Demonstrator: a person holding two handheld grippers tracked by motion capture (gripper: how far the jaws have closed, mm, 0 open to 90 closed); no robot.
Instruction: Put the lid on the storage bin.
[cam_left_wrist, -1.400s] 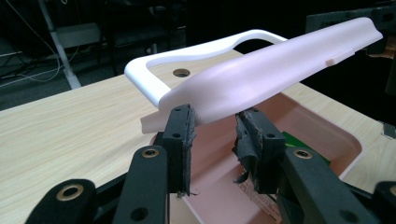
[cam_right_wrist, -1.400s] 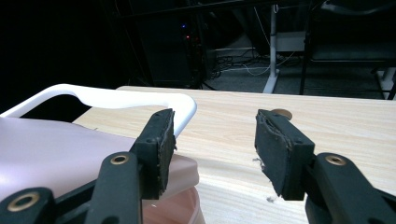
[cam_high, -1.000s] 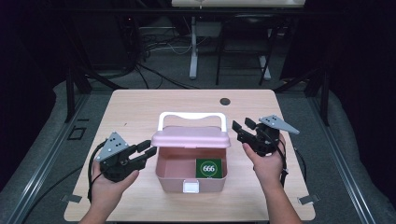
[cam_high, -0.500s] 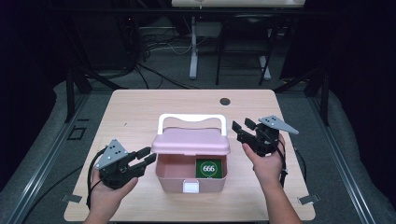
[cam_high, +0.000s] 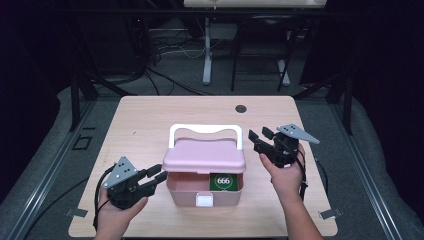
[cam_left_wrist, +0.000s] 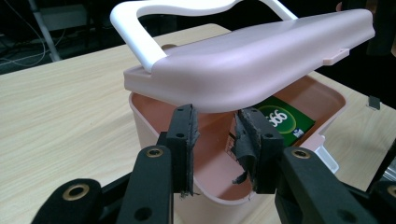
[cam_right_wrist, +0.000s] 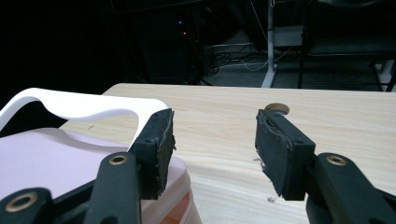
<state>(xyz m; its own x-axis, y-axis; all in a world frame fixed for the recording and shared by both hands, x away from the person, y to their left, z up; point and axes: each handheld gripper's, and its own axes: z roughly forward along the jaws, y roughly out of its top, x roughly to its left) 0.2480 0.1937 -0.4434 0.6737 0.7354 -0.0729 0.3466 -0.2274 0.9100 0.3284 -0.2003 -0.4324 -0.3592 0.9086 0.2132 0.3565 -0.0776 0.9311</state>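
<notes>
Dark room, cables and metal stand legs on the floor behind a light wood table (cam_high: 150, 125) with a round grommet hole (cam_high: 241, 108) near its far edge. Pink plastic box (cam_high: 204, 190) sits at table centre toward the near edge, white latch tab on its front. Its pink lid (cam_high: 205, 156) is propped partway open, tilted, with a white carry handle (cam_high: 205, 131) standing up at the back. Inside the box lies a green packet marked 666 (cam_high: 223, 181), toward the right side, flat on the bottom.

Left gripper (cam_high: 156, 177) held in the person's left hand (cam_high: 117, 212), low at the box's left front corner, jaws pointing at the box with a narrow gap, nothing between them; in the left gripper view the pads (cam_left_wrist: 184, 140) sit just short of the box rim under the lid's edge.

Right gripper (cam_high: 259, 135) in the right hand (cam_high: 284, 172), just right of the lid, jaws spread wide, empty, aimed toward the handle side.
</notes>
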